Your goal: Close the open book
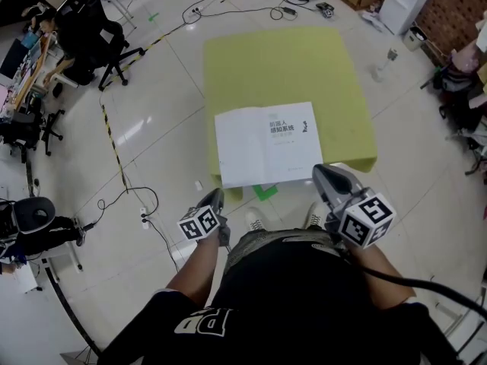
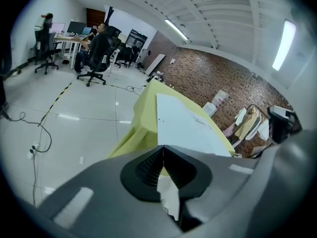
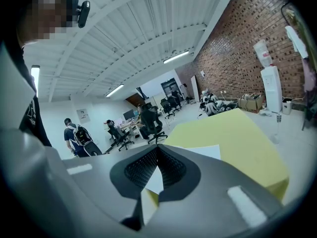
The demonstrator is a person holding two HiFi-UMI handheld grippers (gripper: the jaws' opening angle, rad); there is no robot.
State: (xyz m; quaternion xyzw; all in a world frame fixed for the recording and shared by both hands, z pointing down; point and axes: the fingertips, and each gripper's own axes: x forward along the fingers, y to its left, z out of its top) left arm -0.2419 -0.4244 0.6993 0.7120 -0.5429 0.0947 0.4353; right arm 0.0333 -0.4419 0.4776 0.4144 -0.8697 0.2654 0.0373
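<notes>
The white paperback book (image 1: 266,143) lies flat at the near edge of the yellow-green square table (image 1: 289,59), and it looks still open to me. My 2 claws, left gripper (image 1: 218,198) and right gripper (image 1: 323,175), hover short of it, jaws together and empty. The whole closing remains.

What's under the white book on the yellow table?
The white book lies flat on the yellow-green table, near its front edge. Only the table's bare top shows around it. Anything directly beneath the book is covered and cannot be seen.
</notes>
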